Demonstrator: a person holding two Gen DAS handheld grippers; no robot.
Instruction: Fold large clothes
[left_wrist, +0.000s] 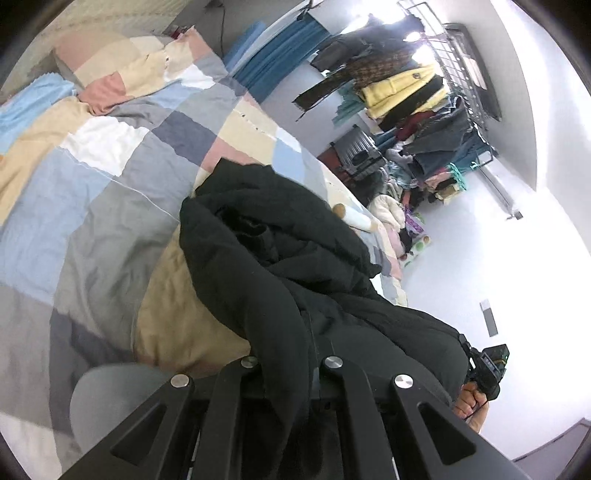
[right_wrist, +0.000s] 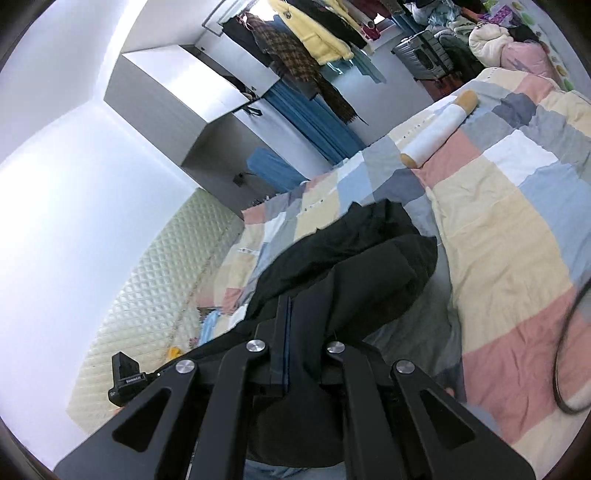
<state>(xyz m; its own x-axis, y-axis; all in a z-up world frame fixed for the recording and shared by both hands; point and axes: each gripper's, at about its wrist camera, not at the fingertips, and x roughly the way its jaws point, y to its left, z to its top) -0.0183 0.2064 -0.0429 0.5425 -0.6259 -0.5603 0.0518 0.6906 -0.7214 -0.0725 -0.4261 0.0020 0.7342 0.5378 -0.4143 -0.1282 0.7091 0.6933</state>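
Mostly hidden left tool (left_wrist: 291, 354), black coat (left_wrist: 280, 258) draped

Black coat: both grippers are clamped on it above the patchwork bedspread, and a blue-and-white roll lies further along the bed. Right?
One detail is off: the roll is white with tan ends, not blue and white, as the right wrist view shows. The rest stands: the left gripper and the right gripper each grip the black coat above the patchwork bedspread.
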